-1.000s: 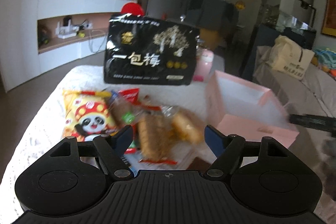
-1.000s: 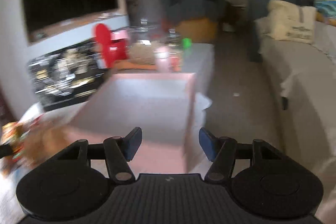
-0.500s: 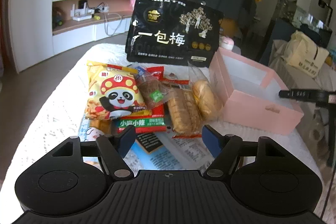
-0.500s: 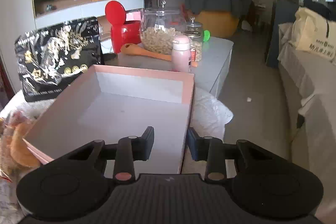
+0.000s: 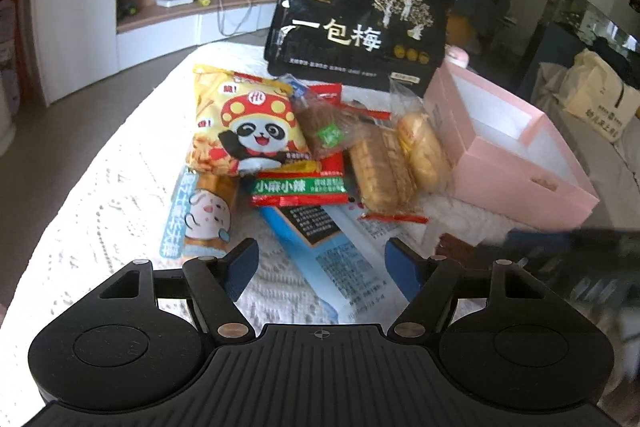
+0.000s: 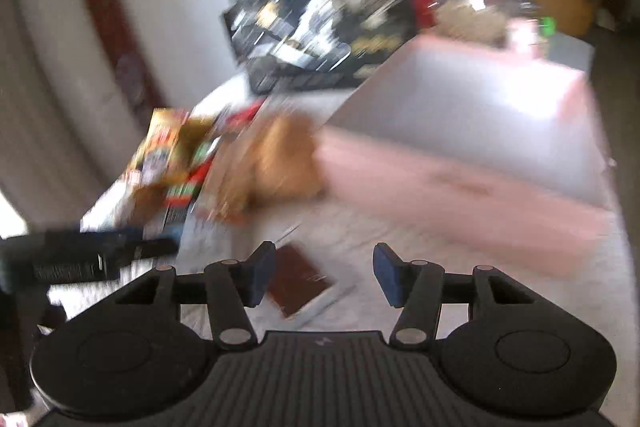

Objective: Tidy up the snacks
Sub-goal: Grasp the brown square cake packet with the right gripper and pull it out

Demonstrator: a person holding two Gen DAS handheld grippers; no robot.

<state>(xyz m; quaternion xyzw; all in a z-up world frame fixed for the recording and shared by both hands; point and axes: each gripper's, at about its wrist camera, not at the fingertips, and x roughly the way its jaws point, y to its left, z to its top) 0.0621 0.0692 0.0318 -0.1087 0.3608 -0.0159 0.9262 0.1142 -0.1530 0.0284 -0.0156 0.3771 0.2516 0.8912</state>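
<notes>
The snacks lie in a loose heap on the white lace-covered counter (image 5: 100, 211): a yellow panda bag (image 5: 244, 127), a red-and-green spicy strip pack (image 5: 300, 187), clear-wrapped bread packs (image 5: 392, 155), a blue packet (image 5: 332, 247), and a small brown packet (image 6: 298, 281) lying apart, nearer the tools. A large black plum bag (image 5: 356, 23) stands upright behind the heap. Just right of it sits the pink box (image 5: 556, 183), whose white inside shows nothing in it, so the sorting looks barely begun, with nearly everything left to move.

The left tool (image 5: 320, 267) hovers wide over the blue packet, gripping nothing. The right tool (image 6: 324, 275) is opening its jaws above the brown packet, pads not pressing on it.

The left view is sharp and reads every label; the right view is smeared by motion but shows the brown packet fully and the jars behind the box.
</notes>
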